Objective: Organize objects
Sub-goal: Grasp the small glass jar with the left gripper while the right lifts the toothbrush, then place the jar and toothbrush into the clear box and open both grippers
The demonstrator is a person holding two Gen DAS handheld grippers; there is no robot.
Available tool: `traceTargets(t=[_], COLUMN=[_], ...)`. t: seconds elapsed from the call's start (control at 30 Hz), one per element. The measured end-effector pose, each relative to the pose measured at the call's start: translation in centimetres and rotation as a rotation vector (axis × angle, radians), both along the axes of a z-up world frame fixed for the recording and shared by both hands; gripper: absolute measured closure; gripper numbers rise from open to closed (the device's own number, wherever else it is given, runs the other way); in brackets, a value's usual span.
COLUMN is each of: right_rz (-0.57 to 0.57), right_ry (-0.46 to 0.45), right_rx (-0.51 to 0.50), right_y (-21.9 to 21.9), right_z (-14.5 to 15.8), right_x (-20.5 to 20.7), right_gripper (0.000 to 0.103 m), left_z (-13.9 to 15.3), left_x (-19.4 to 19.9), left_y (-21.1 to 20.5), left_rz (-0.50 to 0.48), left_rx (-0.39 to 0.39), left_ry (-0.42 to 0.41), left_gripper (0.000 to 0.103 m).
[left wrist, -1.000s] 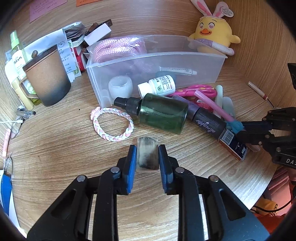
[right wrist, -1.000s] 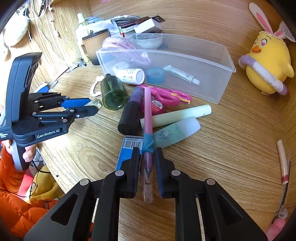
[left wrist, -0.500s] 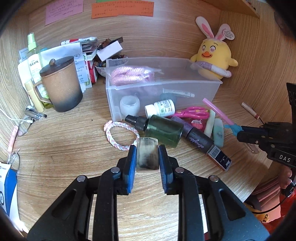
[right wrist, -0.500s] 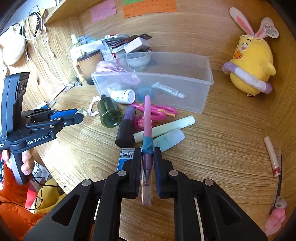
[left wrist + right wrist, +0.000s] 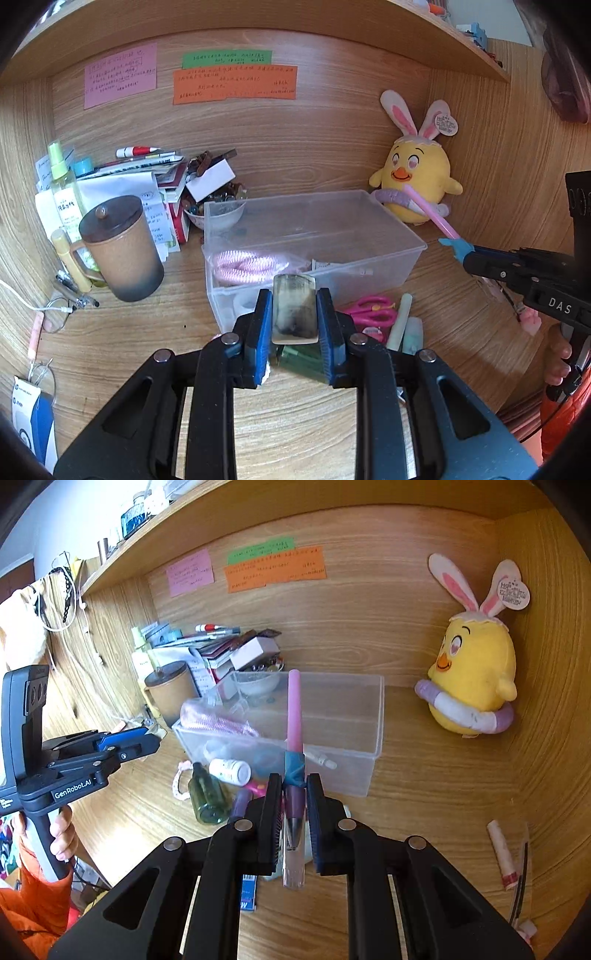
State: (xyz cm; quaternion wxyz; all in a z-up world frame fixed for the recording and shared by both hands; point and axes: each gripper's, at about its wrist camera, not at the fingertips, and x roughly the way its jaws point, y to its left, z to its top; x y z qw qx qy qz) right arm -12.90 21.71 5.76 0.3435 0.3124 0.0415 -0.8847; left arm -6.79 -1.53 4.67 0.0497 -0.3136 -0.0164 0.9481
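Observation:
My left gripper (image 5: 294,317) is shut on a flat horn-coloured comb piece (image 5: 294,310), held in the air in front of the clear plastic bin (image 5: 399,236). My right gripper (image 5: 294,805) is shut on a pink pen (image 5: 294,709) with a teal band, pointing at the bin (image 5: 376,723); in the left wrist view the pen (image 5: 430,212) and gripper (image 5: 461,253) show at the right. The bin holds a pink rope (image 5: 245,264) and small items. A green bottle (image 5: 207,797), white bottle (image 5: 231,770), pink scissors (image 5: 369,312) and pale tubes (image 5: 400,325) lie before the bin.
A brown lidded mug (image 5: 122,247), a spray bottle (image 5: 66,199) and a pile of papers stand at the back left. A yellow chick plush (image 5: 472,675) sits at the back right. A braided bracelet (image 5: 179,782) and lip balms (image 5: 502,853) lie on the desk. A shelf hangs overhead.
Both grippers have risen from the desk with their objects, and both views now tilt up toward the bin and back wall. The pen has come off the desk.

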Motion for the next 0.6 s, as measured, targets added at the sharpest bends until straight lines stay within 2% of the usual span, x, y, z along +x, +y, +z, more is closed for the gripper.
traceTargets(t=[0.13, 0.27, 0.6], right_rz=[-0.011, -0.029, -0.057], right_ry=[0.02, 0.024, -0.006], right_rx=[-0.012, -0.016, 0.022], right_y=[-0.8, -1.5, -3.7], right_z=[0.9, 1.3, 0.4], right_x=[-1.4, -3.1, -7.4], right_gripper=[0.091, 0.091, 0.091], left_z=[0.8, 0.9, -0.1], left_x=[-1.7, -3.8, -8.2], left_y=[0.7, 1.6, 4.0], left_rz=[-0.015, -0.038, -0.081], left_rx=[-0.005, 0.003, -0.013], left_ry=[0.011, -0.013, -0.08], left_gripper=[0.08, 0.08, 0.08])
